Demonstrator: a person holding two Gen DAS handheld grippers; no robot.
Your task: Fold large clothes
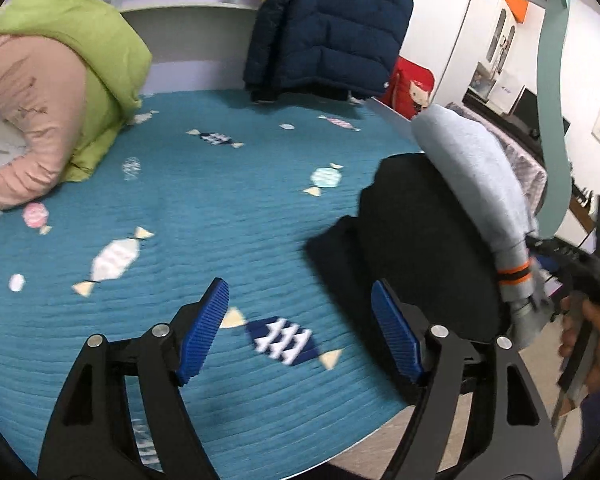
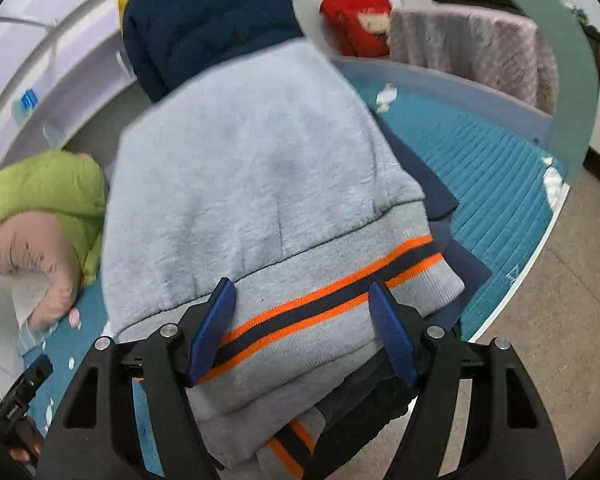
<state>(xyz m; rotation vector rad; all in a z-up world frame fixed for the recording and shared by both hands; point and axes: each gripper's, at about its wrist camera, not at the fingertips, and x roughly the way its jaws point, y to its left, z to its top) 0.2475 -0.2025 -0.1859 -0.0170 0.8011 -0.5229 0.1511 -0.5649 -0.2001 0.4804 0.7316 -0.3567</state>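
Note:
A folded grey sweatshirt (image 2: pixel 256 184) with an orange and navy striped hem lies on dark clothes (image 2: pixel 432 184) at the bed's edge. In the left wrist view it shows as a grey roll (image 1: pixel 476 172) on a black garment (image 1: pixel 420 240). My right gripper (image 2: pixel 302 328) stands open with its blue pads either side of the striped hem (image 2: pixel 332 292). My left gripper (image 1: pixel 300 330) is open and empty over the teal bedspread (image 1: pixel 204 200), left of the black garment. The right gripper's handle and hand (image 1: pixel 592 320) show at the right edge.
A green and pink quilt (image 1: pixel 68 92) lies at the bed's far left. A navy and yellow puffer jacket (image 1: pixel 332 28) hangs at the headboard, next to a red cushion (image 1: pixel 412 84). A grey blanket (image 2: pixel 472 44) drapes over the bed rail. Tiled floor (image 2: pixel 540 340) lies right of the bed.

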